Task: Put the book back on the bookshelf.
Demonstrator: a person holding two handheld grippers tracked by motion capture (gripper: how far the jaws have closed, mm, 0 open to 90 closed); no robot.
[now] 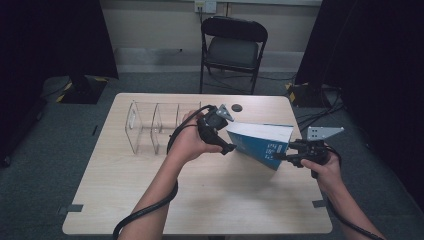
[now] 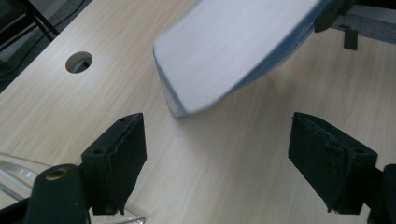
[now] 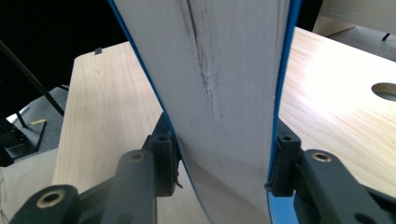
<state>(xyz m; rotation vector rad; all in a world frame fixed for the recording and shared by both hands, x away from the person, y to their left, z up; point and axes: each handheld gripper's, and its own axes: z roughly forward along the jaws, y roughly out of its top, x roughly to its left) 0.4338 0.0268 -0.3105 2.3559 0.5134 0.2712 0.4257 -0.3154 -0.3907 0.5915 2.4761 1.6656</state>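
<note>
the book is up off the table, tilted, page edges up, blue cover facing you. your right gripper has it pinched across its thickness, one jaw on each cover, pages squeezed between; in the right gripper view the book runs straight up out of the jaws, so the grip sits at one end and the rest hangs out ahead of the tool.

your left gripper waits just short of the book's far end. its jaws stand wide apart with nothing between them; in the left gripper view the near corner of the book floats ahead of and above the jaws, a touch toward the right one, not touching either. bare table lies under the gap.

this looks like the carry step, i'd say: book lifted, second hand coming in to steady or take it. the clear rack sits beyond and to the outer side of your left gripper, its slots empty as far as i can see, and that seems the likely home for the book.

next, bring the left jaws up and forward until that free corner sits between them, then close across the covers. keep the right grip firm while you do it; the book is long past the jaws and could droop or twist. the round hole in the table lies beyond the book.
</note>
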